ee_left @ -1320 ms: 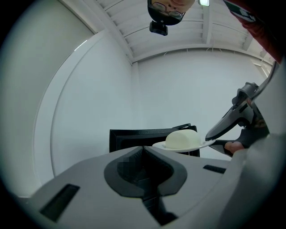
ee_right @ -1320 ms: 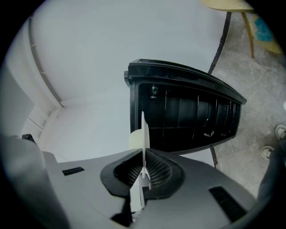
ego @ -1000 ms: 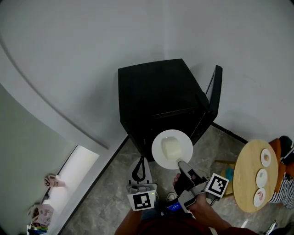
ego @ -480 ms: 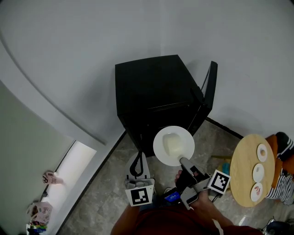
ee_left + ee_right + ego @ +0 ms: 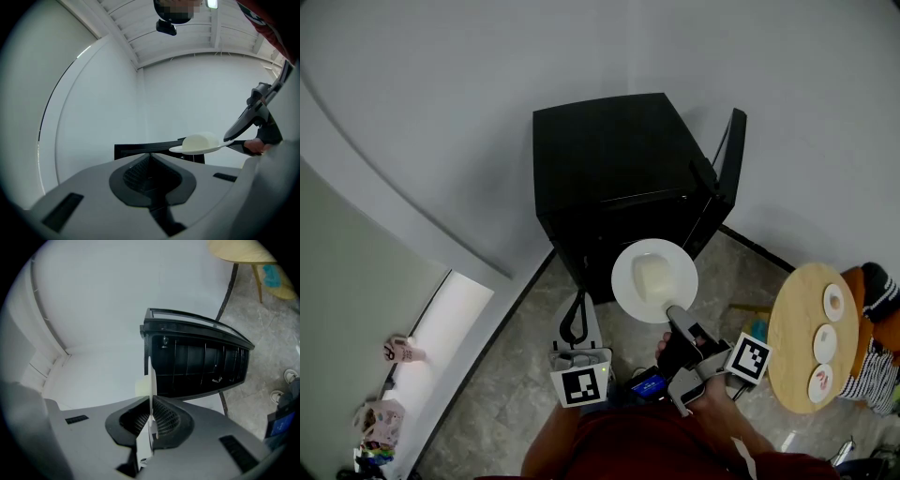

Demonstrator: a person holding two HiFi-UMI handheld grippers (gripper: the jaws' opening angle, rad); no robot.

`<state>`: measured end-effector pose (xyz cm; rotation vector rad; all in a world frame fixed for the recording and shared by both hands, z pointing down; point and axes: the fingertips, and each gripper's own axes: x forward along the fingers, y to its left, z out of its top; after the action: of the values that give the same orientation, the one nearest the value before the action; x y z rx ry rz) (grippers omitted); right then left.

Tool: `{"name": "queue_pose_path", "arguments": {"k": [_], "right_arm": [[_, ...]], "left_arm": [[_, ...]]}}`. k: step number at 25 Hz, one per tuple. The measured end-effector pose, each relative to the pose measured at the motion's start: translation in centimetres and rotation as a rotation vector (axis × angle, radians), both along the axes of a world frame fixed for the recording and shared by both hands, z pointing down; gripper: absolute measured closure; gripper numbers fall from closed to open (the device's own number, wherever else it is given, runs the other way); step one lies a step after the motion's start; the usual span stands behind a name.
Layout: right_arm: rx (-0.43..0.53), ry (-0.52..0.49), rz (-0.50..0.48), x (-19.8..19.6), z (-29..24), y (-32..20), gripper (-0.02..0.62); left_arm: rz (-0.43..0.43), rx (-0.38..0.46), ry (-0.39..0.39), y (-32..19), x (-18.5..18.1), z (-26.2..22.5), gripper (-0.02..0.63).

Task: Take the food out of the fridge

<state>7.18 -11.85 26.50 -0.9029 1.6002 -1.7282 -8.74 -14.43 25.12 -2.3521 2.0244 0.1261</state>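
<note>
A black fridge (image 5: 619, 178) stands against the wall with its door (image 5: 733, 155) swung open to the right. Just in front of its opening hangs a white plate (image 5: 630, 292) carrying a pale block of food (image 5: 652, 277). My right gripper (image 5: 675, 317) is shut on the plate's near rim and holds it level. In the right gripper view the plate (image 5: 152, 378) runs edge-on between the right gripper (image 5: 151, 401) pads, with the food (image 5: 142, 386) to its left. My left gripper (image 5: 575, 323) hangs beside it, lower left, shut and holding nothing. The left gripper view shows the left gripper (image 5: 150, 157), the plate (image 5: 185, 150) and the food (image 5: 201, 140).
A round wooden table (image 5: 789, 323) with three small dishes stands at the right, and a person in a striped sleeve (image 5: 872, 380) is beside it. The floor is grey stone. A white wall rises behind the fridge. Shoes (image 5: 289, 377) lie on the floor near the fridge.
The head view has shifted a little. The plate stays in the right gripper in front of the fridge, and the left gripper has not moved.
</note>
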Motion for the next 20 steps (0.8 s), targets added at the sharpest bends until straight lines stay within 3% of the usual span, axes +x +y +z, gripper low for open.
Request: {"name": "queue_pose_path", "arguments": {"k": [20], "right_arm": [[0.02, 0.003, -0.026, -0.36, -0.44, -0.25, 0.561]], "left_arm": [[-0.003, 0.0, 0.008, -0.39, 0.39, 0.07, 0.593]]}}
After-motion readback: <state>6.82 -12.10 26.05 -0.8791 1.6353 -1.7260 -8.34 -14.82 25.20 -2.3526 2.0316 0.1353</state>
